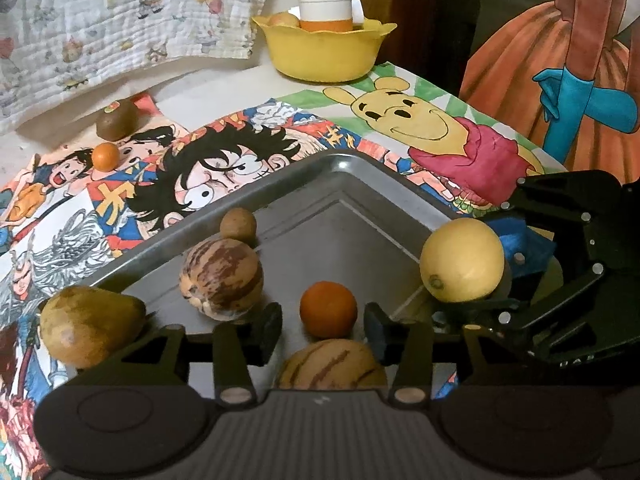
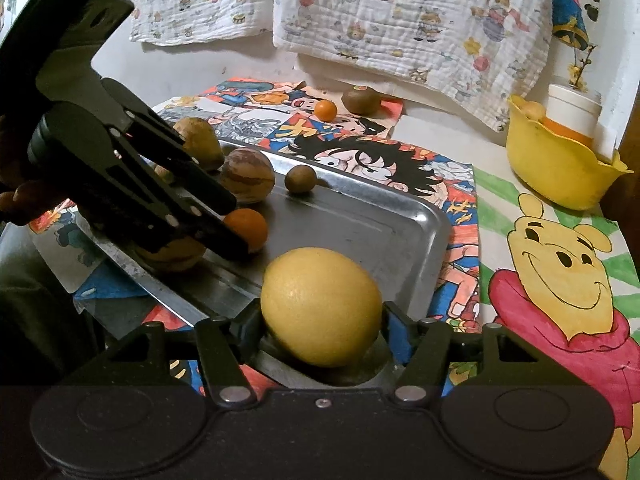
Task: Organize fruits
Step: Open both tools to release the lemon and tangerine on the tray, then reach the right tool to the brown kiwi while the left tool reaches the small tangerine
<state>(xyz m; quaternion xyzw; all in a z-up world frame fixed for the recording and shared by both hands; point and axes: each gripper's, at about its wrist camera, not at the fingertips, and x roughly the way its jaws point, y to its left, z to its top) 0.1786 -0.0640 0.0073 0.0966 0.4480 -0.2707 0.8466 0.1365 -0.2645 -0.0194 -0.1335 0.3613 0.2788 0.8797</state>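
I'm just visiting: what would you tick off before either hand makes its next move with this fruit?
1. Left hand-held gripper free of the orange: ok, jaws open with gaps on both sides.
2. Orange inside the tray: ok.
3. Right hand-held gripper gripping the yellow fruit: cannot tell, pads sit right at its sides.
4. Yellow fruit settled in the tray: cannot tell, it is at the corner.
5. All fruit gathered: not ok, kiwi and tiny orange fruit lie outside.

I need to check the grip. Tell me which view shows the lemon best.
The right wrist view: the lemon fills the near centre between that gripper's jaws. The left wrist view shows the lemon smaller, off right over the tray's edge.
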